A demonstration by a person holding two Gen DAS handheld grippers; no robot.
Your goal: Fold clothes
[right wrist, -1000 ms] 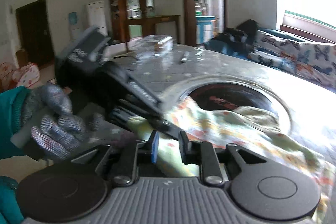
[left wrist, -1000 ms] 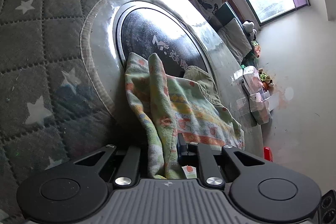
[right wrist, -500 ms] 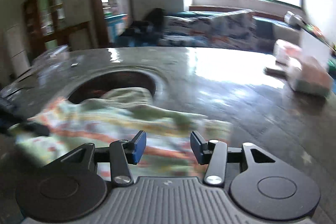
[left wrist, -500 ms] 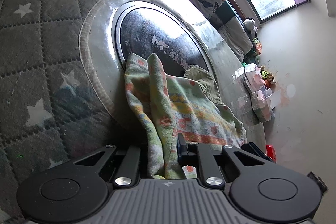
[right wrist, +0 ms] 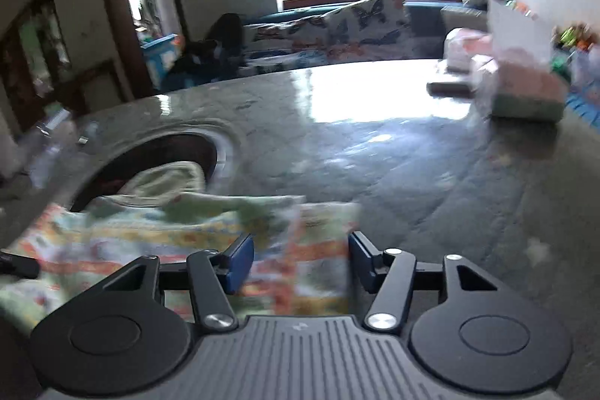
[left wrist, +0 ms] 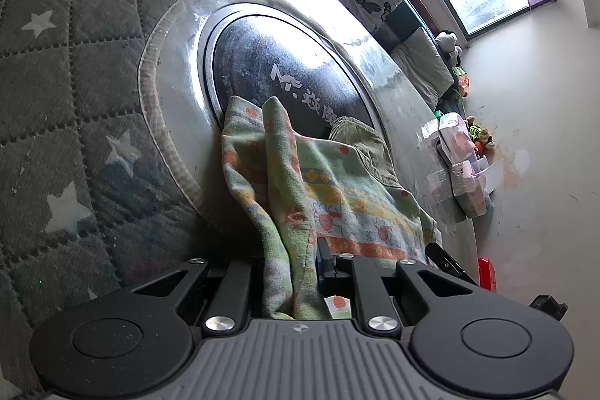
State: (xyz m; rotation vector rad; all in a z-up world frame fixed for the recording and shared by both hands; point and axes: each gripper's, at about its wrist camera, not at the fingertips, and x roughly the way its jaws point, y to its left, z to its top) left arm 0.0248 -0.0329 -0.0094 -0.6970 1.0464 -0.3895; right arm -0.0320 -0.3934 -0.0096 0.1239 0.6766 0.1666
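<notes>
My left gripper (left wrist: 290,282) is clenched on a bunched fold of the patterned garment (left wrist: 337,197), which lies on the counter (left wrist: 75,92), its 12 o'clock edge overlapping the round dark inset (left wrist: 285,74). My right gripper (right wrist: 300,261) is opening, pads clear, over the garment's corner at 6 o'clock.

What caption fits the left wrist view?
Left gripper shut on patterned cloth draped over the table's round inset.
</notes>
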